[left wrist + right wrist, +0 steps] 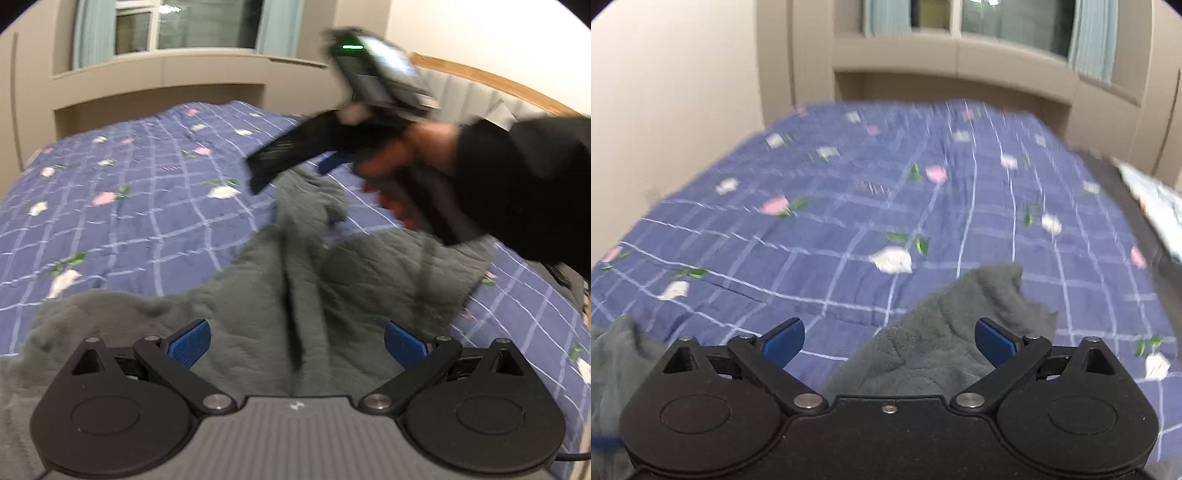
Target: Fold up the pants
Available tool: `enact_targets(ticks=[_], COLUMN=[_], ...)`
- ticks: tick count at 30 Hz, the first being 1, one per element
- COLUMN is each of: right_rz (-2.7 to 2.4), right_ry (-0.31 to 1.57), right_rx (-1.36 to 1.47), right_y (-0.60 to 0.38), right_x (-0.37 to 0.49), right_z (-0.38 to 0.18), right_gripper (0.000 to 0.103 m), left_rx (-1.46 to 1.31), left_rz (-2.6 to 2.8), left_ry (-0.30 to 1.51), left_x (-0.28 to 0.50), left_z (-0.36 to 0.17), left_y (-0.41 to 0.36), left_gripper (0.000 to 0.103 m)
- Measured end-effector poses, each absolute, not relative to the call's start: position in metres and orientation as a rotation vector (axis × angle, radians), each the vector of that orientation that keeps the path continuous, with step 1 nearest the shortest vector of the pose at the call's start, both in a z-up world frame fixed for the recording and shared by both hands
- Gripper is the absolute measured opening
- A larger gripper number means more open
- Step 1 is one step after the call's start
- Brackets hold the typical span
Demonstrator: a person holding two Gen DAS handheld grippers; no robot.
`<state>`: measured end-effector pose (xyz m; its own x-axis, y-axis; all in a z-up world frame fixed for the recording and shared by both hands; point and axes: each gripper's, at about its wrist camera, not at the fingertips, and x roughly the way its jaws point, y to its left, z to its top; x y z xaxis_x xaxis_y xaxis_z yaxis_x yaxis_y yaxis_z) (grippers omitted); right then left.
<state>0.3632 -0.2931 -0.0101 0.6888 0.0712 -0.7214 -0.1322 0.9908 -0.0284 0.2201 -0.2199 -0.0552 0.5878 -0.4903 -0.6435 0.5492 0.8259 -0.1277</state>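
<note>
Both views motion-blurred. Pants (332, 280), grey fleece, lie rumpled on the checked bedspread (122, 206); near end cut off by frame, waist and hems not distinguishable. Long axis runs away from left gripper (297, 341), toward the headboard (491, 83). Left gripper spread wide, empty. Right gripper (889, 341) spread wide over cloth, gripping nothing.

Pants (369, 280) lie on the bed (129, 206); left gripper (297, 343) over them, right gripper (291, 173) further ahead, window (177, 26) behind.
</note>
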Motion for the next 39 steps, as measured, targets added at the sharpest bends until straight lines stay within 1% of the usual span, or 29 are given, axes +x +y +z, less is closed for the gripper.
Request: enact_targets(ticks=[1,2,3,4,5,6,7,8,9,10,11,12,13,15,21,25,29,32,34,35,37,39], right_rz=[0.1,0.096,0.093,0.083,0.073,0.063,0.059,0.061,0.061,0.059,0.063,0.063,0.063,0.066,0.017,-0.046,-0.12,-0.156,-0.167,-0.164,-0.161,-0.16], right_ry=[0.844,0.868,0.883,0.9,0.918,0.929,0.936,0.939,0.935,0.927,0.916,0.903,0.884,0.838,0.659,0.587,0.609,0.638,0.65,0.655,0.645,0.62], right_rx=[-0.075,-0.071,-0.069,-0.069,-0.07,-0.073,-0.076,-0.074,-0.068,-0.061,-0.05,-0.039,-0.025,0.01,0.062,0.125,0.215,0.299,0.349,0.378,0.431,0.51], right_y=[-0.291,-0.29,-0.288,-0.286,-0.285,-0.285,-0.285,-0.287,-0.289,-0.291,-0.294,-0.298,-0.303,-0.314,-0.351,-0.38,-0.404,-0.419,-0.424,-0.428,-0.433,-0.444], right_x=[0.372,0.377,0.381,0.382,0.383,0.382,0.381,0.378,0.375,0.372,0.368,0.364,0.359,0.347,0.28,0.223,0.176,0.156,0.147,0.144,0.14,0.138], right_z=[-0.016,-0.02,-0.024,-0.028,-0.031,-0.034,-0.036,-0.037,-0.036,-0.035,-0.033,-0.029,-0.025,-0.015,0.023,0.03,0.007,-0.017,-0.03,-0.036,-0.044,-0.049], right_gripper=[0.091,0.084,0.072,0.066,0.05,0.038,0.032,0.02,0.015,0.013,0.009,0.008,0.008,0.007,0.007,0.007,0.007,0.007,0.008,0.012,0.024,0.058], left_rx=[0.089,0.09,0.093,0.104,0.119,0.127,0.131,0.131,0.124,0.115,0.109,0.109,0.11,0.133,0.171,0.241,0.295,0.314,0.325,0.331,0.337,0.34], left_rz=[-0.625,-0.639,-0.646,-0.654,-0.662,-0.664,-0.663,-0.653,-0.643,-0.637,-0.632,-0.634,-0.636,-0.627,-0.657,-0.689,-0.693,-0.687,-0.683,-0.681,-0.678,-0.675], left_ry=[0.732,0.733,0.728,0.728,0.738,0.752,0.769,0.791,0.811,0.828,0.846,0.859,0.864,0.856,0.782,0.762,0.799,0.823,0.828,0.83,0.832,0.835], left_x=[0.219,0.216,0.215,0.214,0.214,0.215,0.217,0.222,0.223,0.227,0.231,0.232,0.232,0.231,0.207,0.192,0.186,0.18,0.179,0.178,0.176,0.177], left_z=[-0.057,-0.058,-0.058,-0.059,-0.061,-0.062,-0.064,-0.066,-0.067,-0.068,-0.07,-0.07,-0.069,-0.066,-0.043,-0.039,-0.054,-0.065,-0.067,-0.068,-0.07,-0.071], left_y=[-0.221,-0.221,-0.221,-0.223,-0.225,-0.228,-0.228,-0.228,-0.229,-0.229,-0.23,-0.231,-0.231,-0.234,-0.242,-0.252,-0.263,-0.269,-0.27,-0.272,-0.271,-0.272], left_gripper=[0.101,0.099,0.091,0.08,0.076,0.066,0.055,0.05,0.042,0.033,0.028,0.016,0.008,0.005,0.004,0.004,0.004,0.004,0.004,0.004,0.004,0.004])
